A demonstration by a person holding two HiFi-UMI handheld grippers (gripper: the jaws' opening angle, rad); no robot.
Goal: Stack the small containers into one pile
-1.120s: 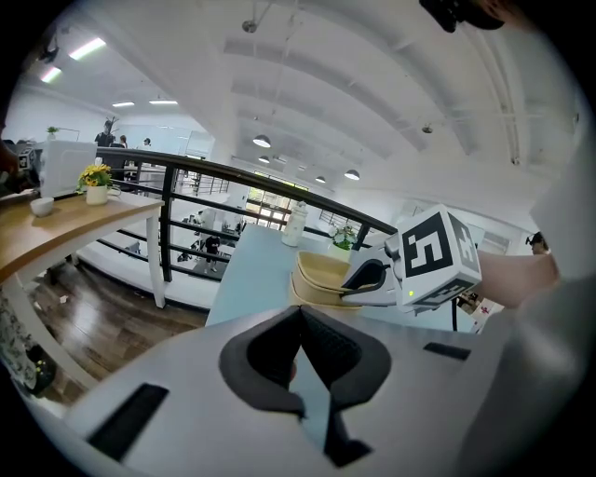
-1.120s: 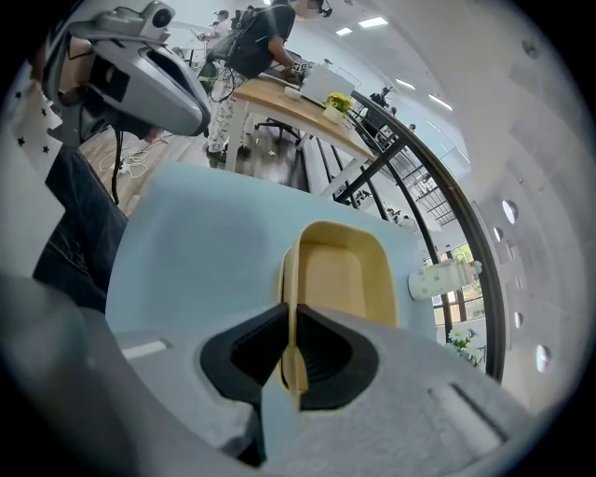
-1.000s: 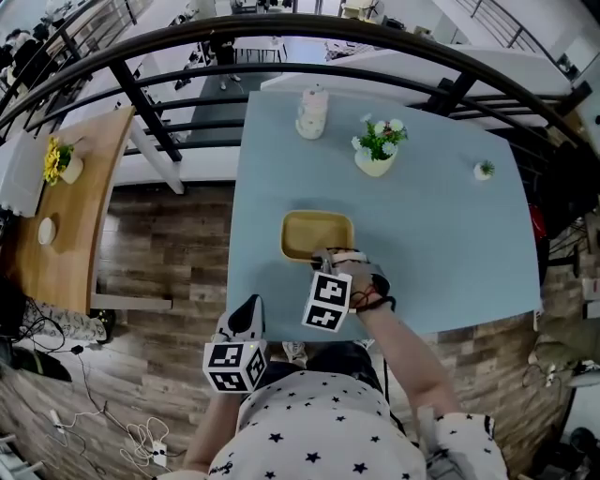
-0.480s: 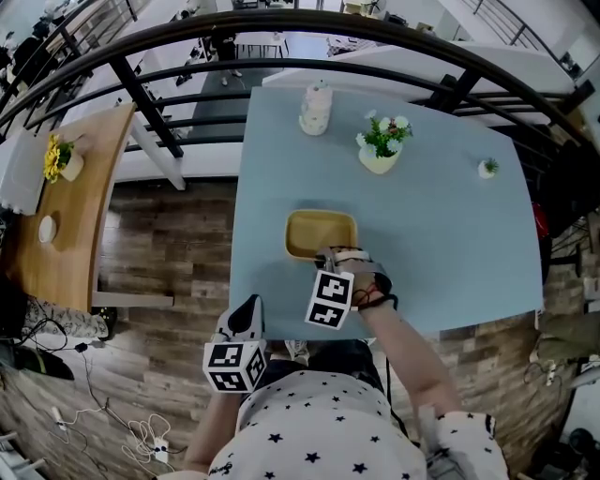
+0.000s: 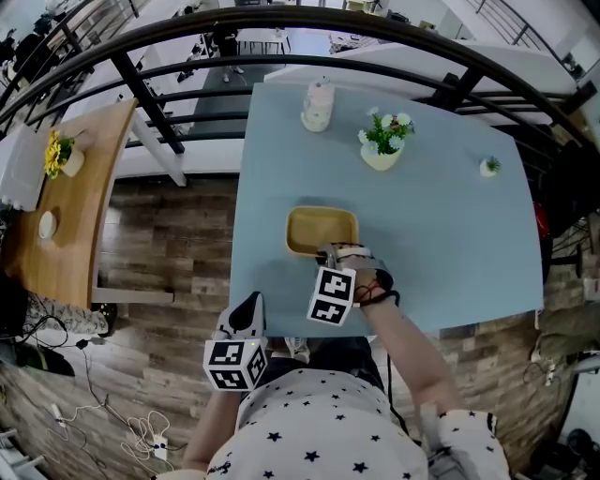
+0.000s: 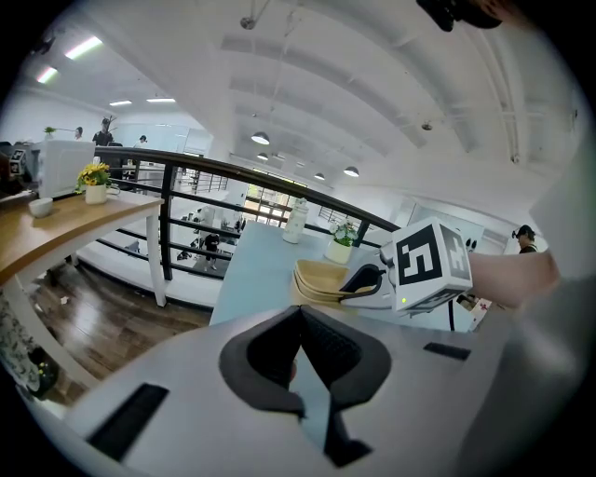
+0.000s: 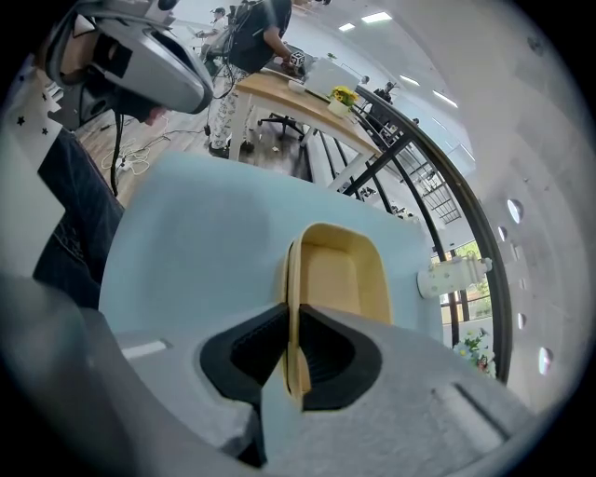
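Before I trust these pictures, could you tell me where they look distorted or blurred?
Head view: fisheye bows the black railing into an arc. Left gripper view: the left gripper looks blurred near the lens. Right gripper view: yellow containers sharp, edges vignetted.

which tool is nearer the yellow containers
Right. The right tool is clamped on the near rim of the yellow containers; the left tool, shut and empty, hangs off the near edge of the table.

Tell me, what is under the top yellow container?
A second container is nested under the top container, on the table. The right claw is shut on the rim. Whether more lie below is covered.
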